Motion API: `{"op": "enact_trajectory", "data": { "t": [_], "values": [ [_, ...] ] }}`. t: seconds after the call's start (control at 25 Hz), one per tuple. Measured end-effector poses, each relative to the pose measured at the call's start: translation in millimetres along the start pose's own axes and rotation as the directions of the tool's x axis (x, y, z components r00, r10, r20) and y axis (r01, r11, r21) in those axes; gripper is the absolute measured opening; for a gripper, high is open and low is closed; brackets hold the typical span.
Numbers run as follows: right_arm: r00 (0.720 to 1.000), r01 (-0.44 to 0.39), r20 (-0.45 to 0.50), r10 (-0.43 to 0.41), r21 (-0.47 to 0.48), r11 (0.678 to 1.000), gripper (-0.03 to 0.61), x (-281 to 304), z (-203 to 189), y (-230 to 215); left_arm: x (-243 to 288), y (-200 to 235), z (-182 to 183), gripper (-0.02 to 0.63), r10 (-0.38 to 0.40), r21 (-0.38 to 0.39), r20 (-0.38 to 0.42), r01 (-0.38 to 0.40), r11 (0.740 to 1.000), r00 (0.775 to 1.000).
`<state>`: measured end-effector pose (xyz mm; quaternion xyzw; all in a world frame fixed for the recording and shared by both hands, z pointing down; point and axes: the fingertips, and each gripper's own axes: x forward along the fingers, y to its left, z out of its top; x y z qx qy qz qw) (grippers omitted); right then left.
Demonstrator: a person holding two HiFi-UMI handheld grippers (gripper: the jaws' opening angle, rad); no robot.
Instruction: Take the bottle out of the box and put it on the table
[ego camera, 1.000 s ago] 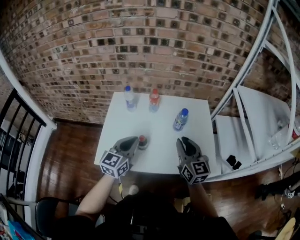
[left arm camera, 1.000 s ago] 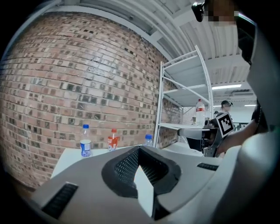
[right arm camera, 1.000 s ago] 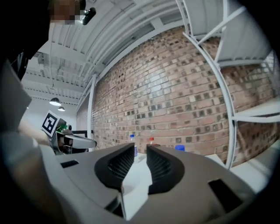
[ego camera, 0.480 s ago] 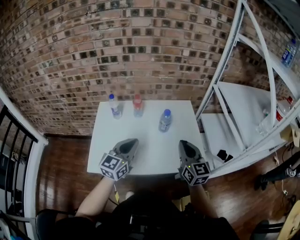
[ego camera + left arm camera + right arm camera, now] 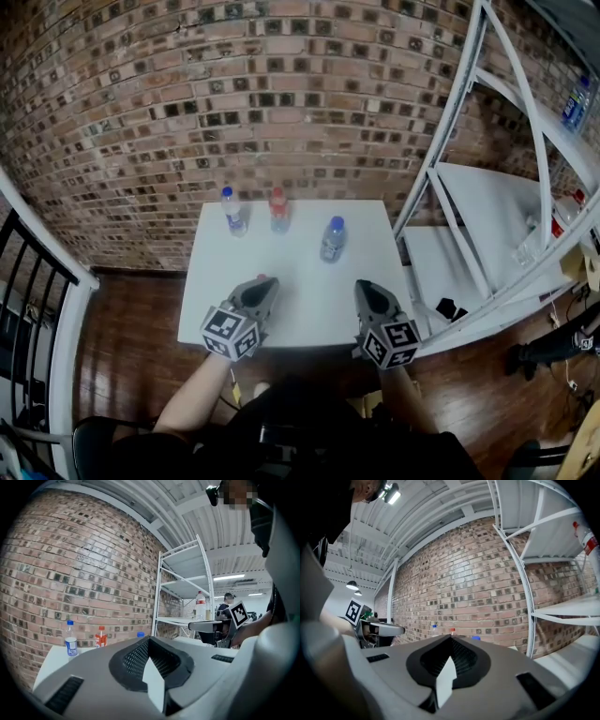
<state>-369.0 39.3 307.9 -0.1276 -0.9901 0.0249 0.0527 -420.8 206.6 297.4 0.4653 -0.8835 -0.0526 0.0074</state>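
Three bottles stand at the back of the white table [image 5: 300, 309]: a clear one with a blue cap [image 5: 231, 209], an orange one [image 5: 278, 209] and a blue-capped one [image 5: 333, 238] further right. No box is in view. My left gripper [image 5: 264, 284] and right gripper [image 5: 364, 287] hover over the table's near half, both shut and holding nothing. A speck of red [image 5: 263, 277] peeks out at the left gripper's tip. In the left gripper view the jaws [image 5: 150, 641] meet below the clear bottle [image 5: 70, 640] and the orange bottle [image 5: 101, 637]. The right gripper view shows its jaws [image 5: 450, 641] shut too.
A brick wall [image 5: 281, 94] backs the table. A white metal shelf rack [image 5: 487, 216] stands to the right, with bottles [image 5: 577, 101] on its shelves. Dark wooden floor [image 5: 122, 328] lies left of the table, with a black railing [image 5: 28, 281] beyond it.
Both grippers have drawn back a little toward the table's near edge. The small red-capped bottle beside the left gripper's tip is now almost hidden behind it. The head view has swung to the right.
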Motion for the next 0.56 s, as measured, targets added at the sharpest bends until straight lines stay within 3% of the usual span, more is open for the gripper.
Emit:
{"op": "enact_trajectory", "data": {
  "t": [0.56],
  "values": [
    [1.0,0.011,-0.012,-0.011,0.008,1.0,0.0,10.5,-0.8,-7.8,5.7,22.5,6.0,0.003,0.019,-0.022,0.031,-0.018,1.0,0.999]
  ]
}}
